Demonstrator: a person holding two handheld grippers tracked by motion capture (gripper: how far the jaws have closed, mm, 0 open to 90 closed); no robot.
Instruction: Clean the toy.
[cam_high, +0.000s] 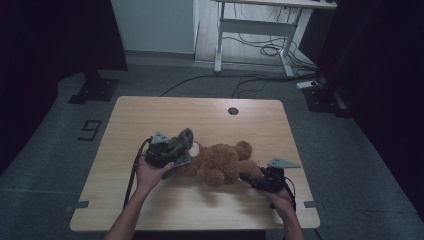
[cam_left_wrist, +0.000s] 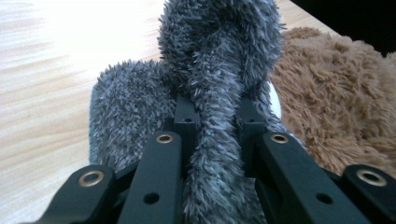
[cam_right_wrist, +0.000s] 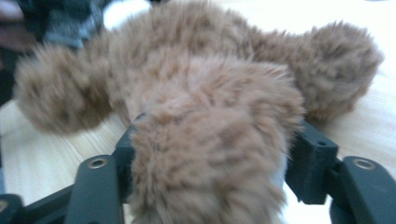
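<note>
A brown teddy bear (cam_high: 220, 162) lies on its side in the middle of the wooden table (cam_high: 150, 115). A grey fuzzy cloth piece (cam_high: 186, 136) sits at its head end, on the left. My left gripper (cam_high: 175, 147) is shut on a fold of that grey cloth (cam_left_wrist: 210, 56), which stands up between the jaws of the left gripper (cam_left_wrist: 217, 114), with the bear's fur (cam_left_wrist: 327, 93) just to the right. My right gripper (cam_high: 252, 180) is at the bear's lower end. In the right gripper view, the right gripper (cam_right_wrist: 219, 144) has its jaws closed on one brown leg (cam_right_wrist: 210, 154).
A round cable hole (cam_high: 233, 110) lies near the table's far edge. Beyond the table are a white desk frame (cam_high: 218, 45), loose cables on the floor (cam_high: 270, 50) and black stand bases (cam_high: 95, 90) at both sides. Bare tabletop surrounds the bear.
</note>
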